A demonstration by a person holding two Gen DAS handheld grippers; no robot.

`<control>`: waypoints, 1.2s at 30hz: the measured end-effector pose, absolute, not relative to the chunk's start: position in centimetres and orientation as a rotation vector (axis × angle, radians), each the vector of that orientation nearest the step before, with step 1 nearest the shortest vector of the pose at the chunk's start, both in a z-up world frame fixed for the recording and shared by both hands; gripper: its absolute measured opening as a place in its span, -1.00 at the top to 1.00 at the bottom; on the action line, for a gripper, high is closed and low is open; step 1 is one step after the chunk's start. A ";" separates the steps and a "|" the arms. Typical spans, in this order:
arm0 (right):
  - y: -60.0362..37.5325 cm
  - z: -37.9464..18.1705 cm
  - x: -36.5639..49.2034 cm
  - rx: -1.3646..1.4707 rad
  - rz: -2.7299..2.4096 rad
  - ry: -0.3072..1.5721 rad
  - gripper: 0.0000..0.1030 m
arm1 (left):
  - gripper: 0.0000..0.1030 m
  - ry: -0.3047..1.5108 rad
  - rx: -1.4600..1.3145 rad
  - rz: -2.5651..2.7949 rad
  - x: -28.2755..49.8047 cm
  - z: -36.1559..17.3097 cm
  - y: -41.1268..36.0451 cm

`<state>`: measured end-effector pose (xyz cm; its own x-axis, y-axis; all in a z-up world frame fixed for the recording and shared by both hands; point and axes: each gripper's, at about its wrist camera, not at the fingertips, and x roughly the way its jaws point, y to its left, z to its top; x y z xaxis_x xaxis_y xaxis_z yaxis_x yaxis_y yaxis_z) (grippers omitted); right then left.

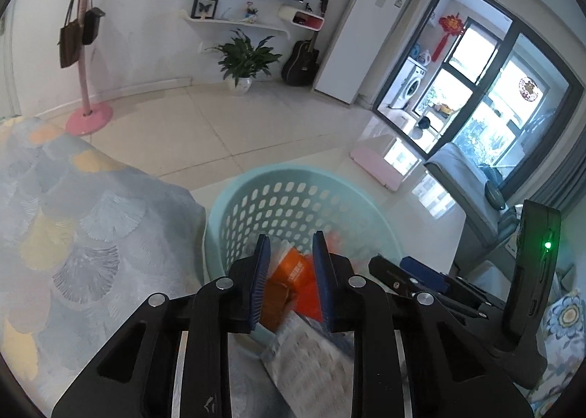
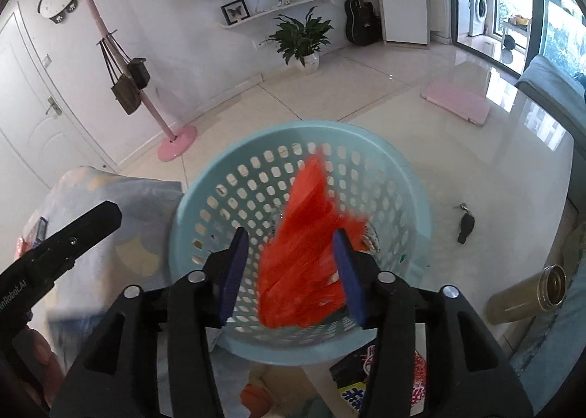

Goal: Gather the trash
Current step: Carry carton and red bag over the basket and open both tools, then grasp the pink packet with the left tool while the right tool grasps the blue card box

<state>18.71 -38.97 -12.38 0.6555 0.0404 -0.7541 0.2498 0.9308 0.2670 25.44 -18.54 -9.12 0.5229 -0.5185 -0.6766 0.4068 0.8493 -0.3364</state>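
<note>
A living room with pale floor tiles (image 2: 293, 103) is seen from two hand-held grippers. A round light-blue perforated basket (image 2: 410, 176) sits low in the foreground, beside a blanket-covered seat (image 1: 73, 235).

In the right wrist view, an orange-red crumpled wrapper (image 2: 307, 246), blurred, is seen over the basket's opening between the fingers of the right gripper (image 2: 293, 271). The fingers are spread wide and appear not to grip it, so the wrapper is judged to be released or falling.

In the left wrist view, the left gripper (image 1: 291, 279) is held with fingers apart above orange packets (image 1: 293, 279) and a printed white wrapper (image 1: 307, 352); whether these lie inside the basket or at its near rim cannot be told.

More trash lies below the basket's near rim (image 2: 388, 377). A light wrapper could drift past the rim, and the basket could be nudged or tipped by either gripper.
</note>
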 end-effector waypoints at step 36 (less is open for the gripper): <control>-28.2 -3.2 16.2 0.233 0.135 0.615 -0.42 | -0.40 0.627 -0.262 -0.314 18.5 -1.5 -1.4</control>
